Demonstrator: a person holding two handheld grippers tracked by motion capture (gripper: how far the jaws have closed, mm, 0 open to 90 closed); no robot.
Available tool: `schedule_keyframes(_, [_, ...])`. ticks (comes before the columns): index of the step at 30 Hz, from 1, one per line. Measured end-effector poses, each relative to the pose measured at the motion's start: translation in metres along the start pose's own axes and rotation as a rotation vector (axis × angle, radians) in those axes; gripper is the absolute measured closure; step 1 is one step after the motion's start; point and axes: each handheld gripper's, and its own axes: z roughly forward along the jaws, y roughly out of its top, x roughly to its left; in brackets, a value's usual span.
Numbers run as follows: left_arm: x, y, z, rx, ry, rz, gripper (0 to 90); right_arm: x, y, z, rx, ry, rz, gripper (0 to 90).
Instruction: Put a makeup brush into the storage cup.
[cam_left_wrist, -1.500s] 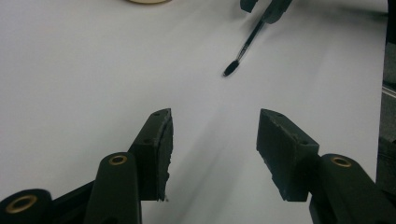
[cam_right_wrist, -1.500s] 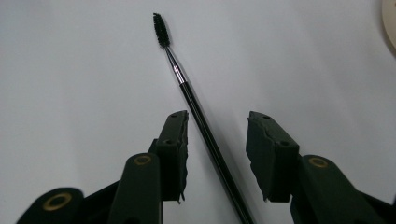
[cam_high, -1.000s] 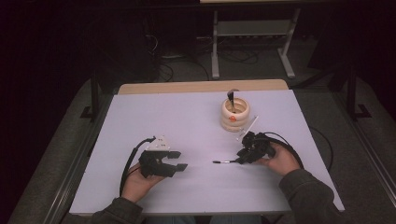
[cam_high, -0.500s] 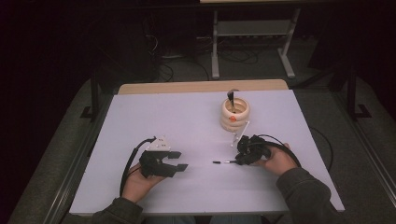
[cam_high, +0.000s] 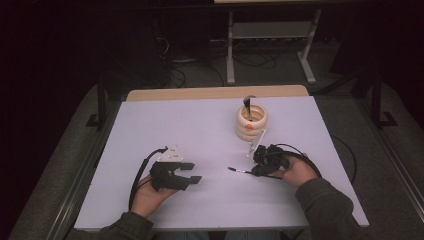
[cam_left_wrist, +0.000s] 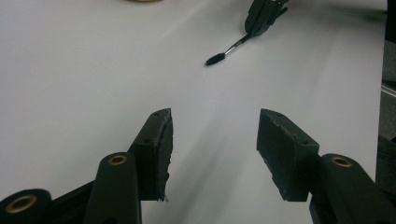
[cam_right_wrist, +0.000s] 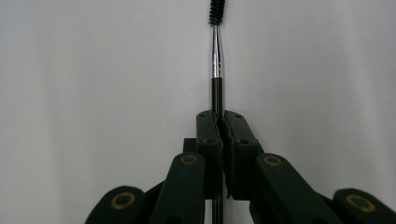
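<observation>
A thin make-up brush (cam_right_wrist: 217, 51) with a black handle, silver ferrule and small dark bristle tip lies low over the white table. My right gripper (cam_right_wrist: 220, 119) is shut on its handle, bristles pointing away from the jaws. In the high view the right gripper (cam_high: 256, 170) is at the table's right front, and the brush (cam_high: 239, 171) points left from it. My left gripper (cam_high: 192, 172) rests at the left front, open with nothing between its jaws. From the left gripper (cam_left_wrist: 212, 130), the brush (cam_left_wrist: 229, 49) shows farther off.
A cream ringed holder (cam_high: 251, 124) stands behind the right gripper with a dark brush (cam_high: 247, 103) upright in it. A thin white stick (cam_high: 256, 142) leans against its front. The white table (cam_high: 200, 125) has dark floor around it and a metal stand behind.
My right gripper has shifted slightly left and nearer with the brush still in it. The left gripper has not moved.
</observation>
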Motion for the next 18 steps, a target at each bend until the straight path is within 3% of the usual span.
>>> schedule_keyframes(3, [0.001,0.000,-0.001,-0.004,0.002,0.003,45.4,-0.004,-0.001,-0.001,-0.005,0.038,0.020,85.1])
schedule_keyframes(9, [0.000,0.000,-0.001,-0.010,-0.003,-0.002,45.4,-0.004,-0.006,-0.005,-0.013,0.047,0.041,85.1])
schedule_keyframes(14, [0.000,0.000,-0.001,-0.012,-0.007,-0.006,45.4,-0.002,-0.007,-0.011,-0.044,0.049,0.045,85.1])
schedule_keyframes(18, [0.000,0.000,-0.001,-0.019,-0.013,-0.006,45.4,0.003,-0.005,-0.020,-0.103,0.053,0.039,85.1])
